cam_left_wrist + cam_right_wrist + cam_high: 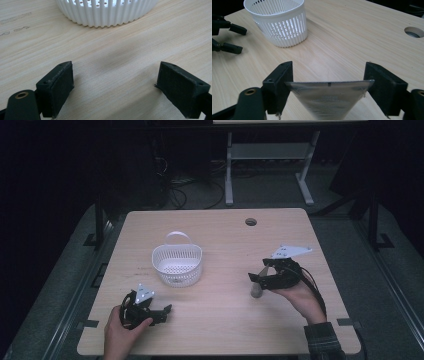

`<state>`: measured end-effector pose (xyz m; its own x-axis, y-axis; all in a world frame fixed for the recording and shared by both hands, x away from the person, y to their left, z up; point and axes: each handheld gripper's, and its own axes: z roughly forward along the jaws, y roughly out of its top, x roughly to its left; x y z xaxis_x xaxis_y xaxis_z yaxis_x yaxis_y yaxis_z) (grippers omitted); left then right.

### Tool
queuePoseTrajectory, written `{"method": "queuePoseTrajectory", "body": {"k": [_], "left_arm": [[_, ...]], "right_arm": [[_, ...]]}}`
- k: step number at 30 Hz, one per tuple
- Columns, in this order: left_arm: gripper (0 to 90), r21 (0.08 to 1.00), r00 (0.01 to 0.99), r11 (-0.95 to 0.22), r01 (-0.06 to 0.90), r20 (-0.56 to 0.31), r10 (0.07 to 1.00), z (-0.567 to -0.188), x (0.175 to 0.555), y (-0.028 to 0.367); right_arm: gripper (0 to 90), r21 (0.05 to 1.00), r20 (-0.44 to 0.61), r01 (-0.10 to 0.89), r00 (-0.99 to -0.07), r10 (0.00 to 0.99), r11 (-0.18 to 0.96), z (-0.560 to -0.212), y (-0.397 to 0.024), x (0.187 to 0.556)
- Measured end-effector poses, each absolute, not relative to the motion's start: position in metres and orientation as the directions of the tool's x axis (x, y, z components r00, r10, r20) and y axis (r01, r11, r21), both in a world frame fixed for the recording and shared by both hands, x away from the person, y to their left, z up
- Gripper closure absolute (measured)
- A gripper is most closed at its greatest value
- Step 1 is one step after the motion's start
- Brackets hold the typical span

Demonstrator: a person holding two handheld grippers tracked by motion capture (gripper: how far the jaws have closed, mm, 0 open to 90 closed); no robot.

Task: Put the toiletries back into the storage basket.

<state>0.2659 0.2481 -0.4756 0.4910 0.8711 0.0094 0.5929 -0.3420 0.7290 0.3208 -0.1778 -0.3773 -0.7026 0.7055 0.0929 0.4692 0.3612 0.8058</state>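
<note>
right gripper (328,86) clamping scraper blade (329,96), high view shows wooden handle (257,290)

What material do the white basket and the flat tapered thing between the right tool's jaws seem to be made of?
Basket: likely moulded plastic, matte white, with thin even slats and holes. Tapered thing: looks like silvery foil or film packaging, glossy with faint print and a crimped top edge; uncertain.

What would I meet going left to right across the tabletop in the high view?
Left gripper → white basket → cable hole → silvery tool with a brown handle between the right gripper's jaws.
</note>
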Motion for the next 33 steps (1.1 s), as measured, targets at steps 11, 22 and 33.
{"method": "queuePoseTrajectory", "body": {"k": [11, 22, 33], "left_arm": [[12.7, 0.729, 0.491, -0.342, 0.593, 0.009, 0.871, -0.476, 0.266, 0.248], [12.7, 0.729, 0.491, -0.342, 0.593, 0.01, 0.871, -0.476, 0.266, 0.248], [12.7, 0.729, 0.491, -0.342, 0.593, 0.009, 0.871, -0.476, 0.266, 0.248]], "right_arm": [[29.7, 0.809, 0.077, 0.455, -0.709, 0.701, 0.371, -0.376, -0.178, 0.318], [29.9, 0.817, 0.075, 0.447, -0.709, 0.701, 0.364, -0.369, -0.178, 0.315], [29.9, 0.829, 0.066, 0.425, -0.72, 0.69, 0.364, -0.357, -0.174, 0.313]]}}
